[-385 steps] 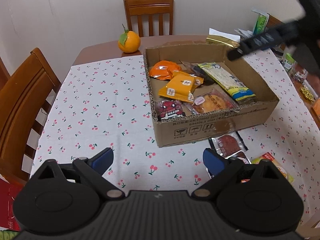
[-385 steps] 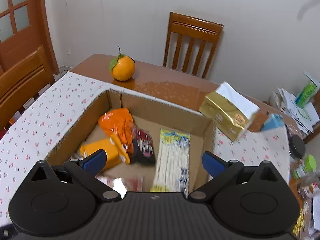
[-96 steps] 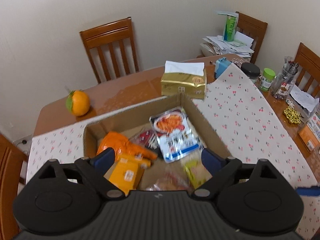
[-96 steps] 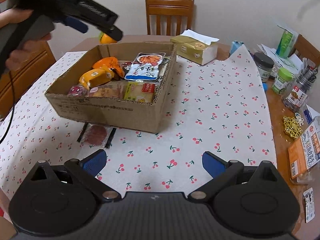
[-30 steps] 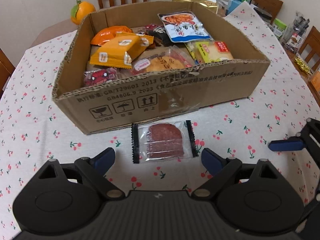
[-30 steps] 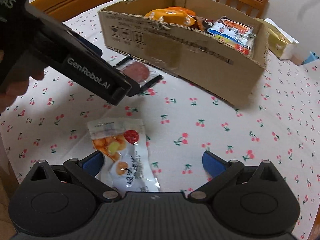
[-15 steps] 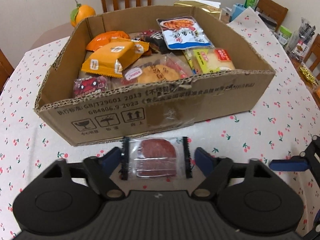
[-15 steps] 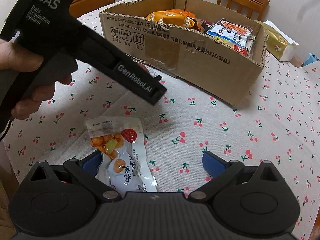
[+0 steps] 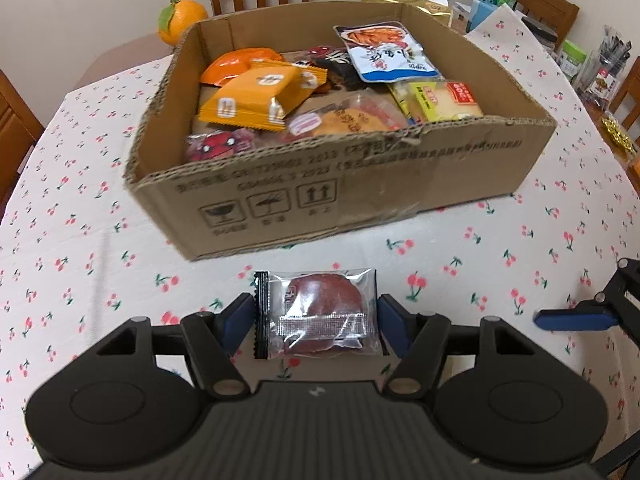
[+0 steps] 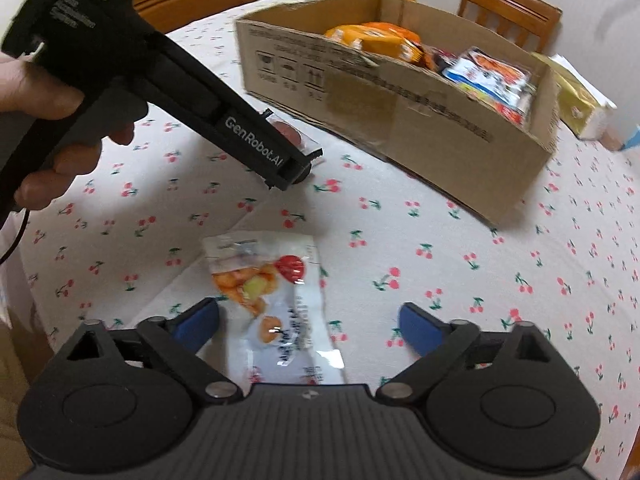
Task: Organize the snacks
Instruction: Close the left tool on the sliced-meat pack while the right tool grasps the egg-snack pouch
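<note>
A clear packet with a round red snack [image 9: 320,312] lies on the cherry-print tablecloth just in front of the cardboard box [image 9: 360,192]. My left gripper [image 9: 316,316] straddles it and its jaws are closing, with the blue pads right at the packet's two ends. The packet still lies flat. A white packet with orange pieces [image 10: 272,300] lies between the fingers of my right gripper [image 10: 310,324]. Those jaws are closing too; the left pad is near the packet and the right pad is well clear. The box [image 10: 400,120] holds several snack packets.
An orange [image 9: 182,20] and a gold tissue pack [image 9: 404,0] sit behind the box. Jars and papers [image 9: 600,64] crowd the table's right edge. Wooden chairs stand around. A hand [image 10: 48,92] holds the left gripper's body [image 10: 248,144]. The right gripper's finger [image 9: 572,316] shows at right.
My left gripper has narrowed around the red snack packet, from wide apart to pads at its ends. The right gripper's jaws have come in a little around the white packet.
</note>
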